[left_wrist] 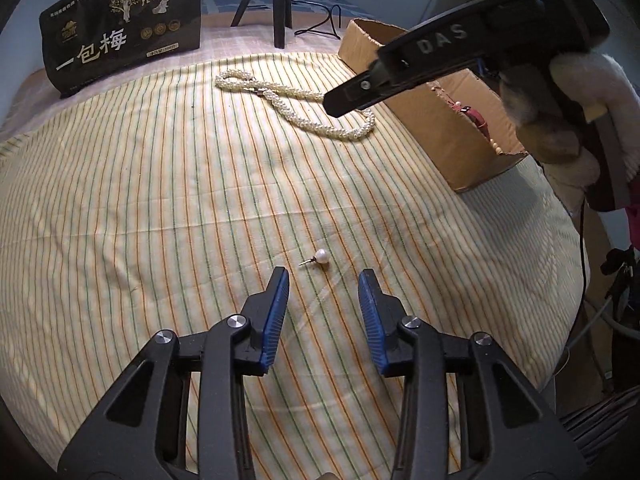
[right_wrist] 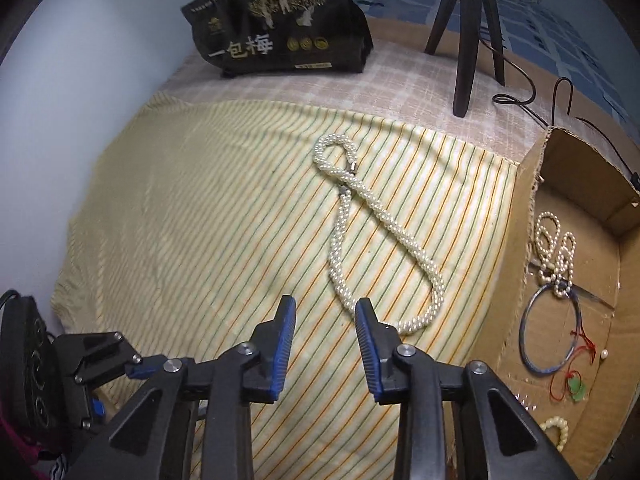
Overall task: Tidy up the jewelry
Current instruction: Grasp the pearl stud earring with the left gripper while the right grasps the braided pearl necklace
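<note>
The bench [left_wrist: 140, 208] carries a yellow striped cloth [right_wrist: 200, 216] over most of its top, with a checked cover showing along the far edge.

A cardboard box [right_wrist: 520, 240] sits at the right edge of the bench. Inside it lie a thin pearl strand [right_wrist: 554, 248], a bangle [right_wrist: 526, 320], a red cord with a green charm [right_wrist: 576, 390], a loose pearl and a cream bead bracelet [right_wrist: 558, 430].

A black snack bag [left_wrist: 120, 24] stands at the far left corner. A dark tripod [right_wrist: 466, 40] stands at the far edge, a black cable beside it.

A thick pearl necklace [right_wrist: 384, 216] lies looped on the cloth, centre-far, just left of the box.

The right tool [right_wrist: 325, 312] hangs above the near end of the necklace loop. Its jaws stand at a narrow gap; nothing is between them, and the right finger's tip overlaps the loop in view. Contact cannot be told.

The left tool [left_wrist: 323, 284] points down at the near centre of the cloth. Its jaws stand at a narrow gap, empty.

A pearl stud earring [left_wrist: 318, 258] lies on the cloth just beyond the left tool's fingertips, untouched.
</note>
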Demonstrator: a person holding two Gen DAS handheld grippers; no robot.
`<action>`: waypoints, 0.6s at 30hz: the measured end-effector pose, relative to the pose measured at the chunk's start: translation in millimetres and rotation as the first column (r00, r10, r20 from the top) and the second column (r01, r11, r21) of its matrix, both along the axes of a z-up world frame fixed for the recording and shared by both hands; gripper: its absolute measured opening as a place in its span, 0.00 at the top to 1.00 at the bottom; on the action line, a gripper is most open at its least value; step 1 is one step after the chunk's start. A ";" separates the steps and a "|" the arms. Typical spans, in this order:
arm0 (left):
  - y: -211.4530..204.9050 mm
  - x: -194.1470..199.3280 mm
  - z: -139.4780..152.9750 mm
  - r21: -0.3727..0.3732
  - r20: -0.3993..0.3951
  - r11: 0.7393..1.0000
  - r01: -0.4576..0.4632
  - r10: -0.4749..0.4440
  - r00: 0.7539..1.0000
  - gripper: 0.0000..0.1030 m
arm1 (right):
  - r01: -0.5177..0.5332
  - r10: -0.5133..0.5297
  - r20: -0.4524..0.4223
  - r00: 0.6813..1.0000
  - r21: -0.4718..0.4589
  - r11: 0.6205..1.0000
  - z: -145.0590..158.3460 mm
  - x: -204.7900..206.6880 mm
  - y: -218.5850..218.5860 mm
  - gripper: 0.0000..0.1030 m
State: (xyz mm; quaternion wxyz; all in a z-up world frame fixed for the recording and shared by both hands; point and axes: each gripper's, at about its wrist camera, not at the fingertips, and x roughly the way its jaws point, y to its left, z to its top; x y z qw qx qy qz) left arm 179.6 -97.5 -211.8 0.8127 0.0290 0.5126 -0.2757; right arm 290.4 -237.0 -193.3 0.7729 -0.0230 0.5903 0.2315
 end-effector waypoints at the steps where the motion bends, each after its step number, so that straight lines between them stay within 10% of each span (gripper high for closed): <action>1: -0.4 1.4 -1.0 0.000 0.000 1.000 0.001 -0.001 1.000 0.64 | 0.001 -0.001 -0.003 1.000 -0.004 1.000 -1.3 2.0 0.7 0.72; 18: -7.1 9.9 -12.5 0.019 0.011 1.000 -0.014 0.014 1.000 0.74 | 0.003 -0.004 -0.015 1.000 -0.080 0.997 -27.4 15.2 14.0 0.79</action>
